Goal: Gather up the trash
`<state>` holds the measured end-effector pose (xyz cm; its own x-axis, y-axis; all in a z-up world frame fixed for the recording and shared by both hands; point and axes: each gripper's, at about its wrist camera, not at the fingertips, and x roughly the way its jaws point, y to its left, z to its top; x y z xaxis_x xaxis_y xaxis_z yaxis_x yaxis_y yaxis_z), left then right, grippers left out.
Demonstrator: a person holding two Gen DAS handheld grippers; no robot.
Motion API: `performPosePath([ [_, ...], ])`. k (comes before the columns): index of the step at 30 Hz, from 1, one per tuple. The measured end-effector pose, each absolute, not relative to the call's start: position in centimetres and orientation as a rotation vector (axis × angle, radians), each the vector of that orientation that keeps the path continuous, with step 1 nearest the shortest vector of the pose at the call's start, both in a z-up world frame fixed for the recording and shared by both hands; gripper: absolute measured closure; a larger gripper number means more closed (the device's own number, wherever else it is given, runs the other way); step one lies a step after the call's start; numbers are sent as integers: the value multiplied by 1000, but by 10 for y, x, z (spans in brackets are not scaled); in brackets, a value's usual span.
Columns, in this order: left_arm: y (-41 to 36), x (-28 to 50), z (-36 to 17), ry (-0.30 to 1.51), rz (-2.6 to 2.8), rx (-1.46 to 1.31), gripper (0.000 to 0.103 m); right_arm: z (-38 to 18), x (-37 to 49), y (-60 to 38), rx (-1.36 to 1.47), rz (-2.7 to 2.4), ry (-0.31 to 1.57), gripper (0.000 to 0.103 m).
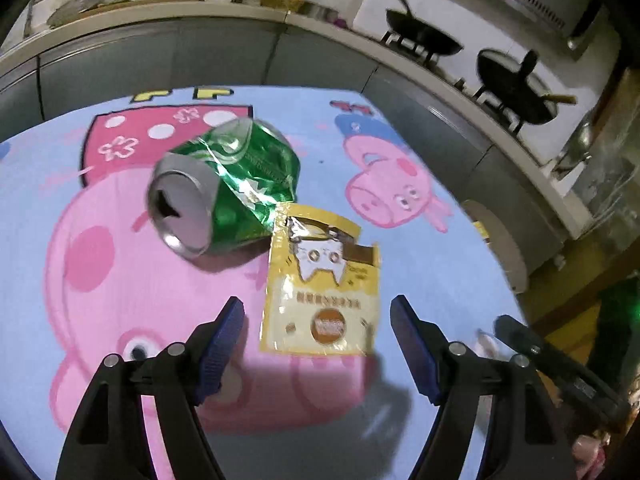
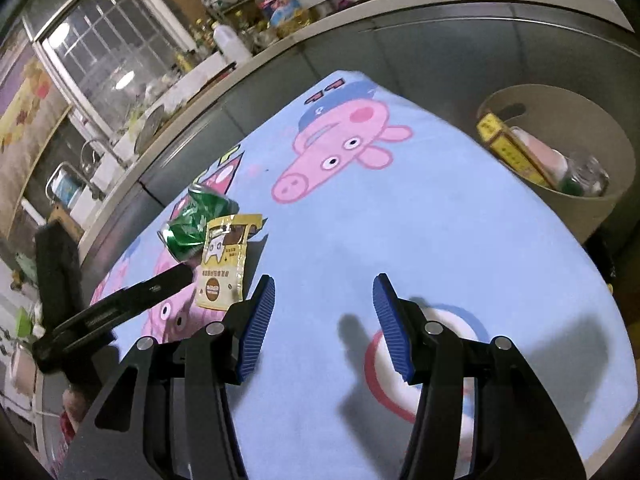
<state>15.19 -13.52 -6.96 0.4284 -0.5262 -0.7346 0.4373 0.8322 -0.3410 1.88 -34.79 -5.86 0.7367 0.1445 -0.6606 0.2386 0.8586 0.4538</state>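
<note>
A crushed green can (image 1: pixel 224 188) lies on its side on the blue cartoon-pig tablecloth (image 1: pixel 400 152). A yellow snack packet (image 1: pixel 320 292) lies flat against it. My left gripper (image 1: pixel 318 308) hovers open just over the packet's near end, blue pads on either side and not touching it. To the right, my right gripper (image 2: pixel 324 284) hangs open above bare cloth (image 2: pixel 440 220) with nothing between its fingers. From there the can (image 2: pixel 192 216) and packet (image 2: pixel 224 264) sit to its left, with the left gripper's black finger (image 2: pixel 132 300) beside them.
A round beige bin (image 2: pixel 592 200) stands past the table's right edge, holding a yellow box (image 2: pixel 508 148) and a bottle. Grey cabinets and a cluttered counter run behind the table. Two black woks (image 1: pixel 432 40) sit on a stove at the back right.
</note>
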Motion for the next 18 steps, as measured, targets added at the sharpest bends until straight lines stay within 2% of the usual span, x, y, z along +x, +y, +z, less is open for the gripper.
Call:
performPosePath([
  [4,-148,163,-78,944,-591,-83,30,-60,40,-350,521,-44,758,52],
  [5,-154,161,-78,930,-582,-53,42,-61,47,-351,526,-37,758,52],
  [6,-157,159,-79,927,-591,-34,77,-61,53,-352,528,-32,755,52],
  [7,-160,157,-80,926,-599,-12,82,-60,58,-352,526,-25,751,52],
  [8,-160,156,-81,920,-604,-3,93,-59,67,-352,520,-12,747,52],
  [10,-153,153,-82,930,-649,-25,95,-57,83,-349,511,18,747,52],
  [11,-150,152,-82,929,-654,-33,102,-56,89,-347,512,30,746,52],
  [18,-83,134,-68,900,-685,-180,102,-54,140,-316,539,257,795,52],
])
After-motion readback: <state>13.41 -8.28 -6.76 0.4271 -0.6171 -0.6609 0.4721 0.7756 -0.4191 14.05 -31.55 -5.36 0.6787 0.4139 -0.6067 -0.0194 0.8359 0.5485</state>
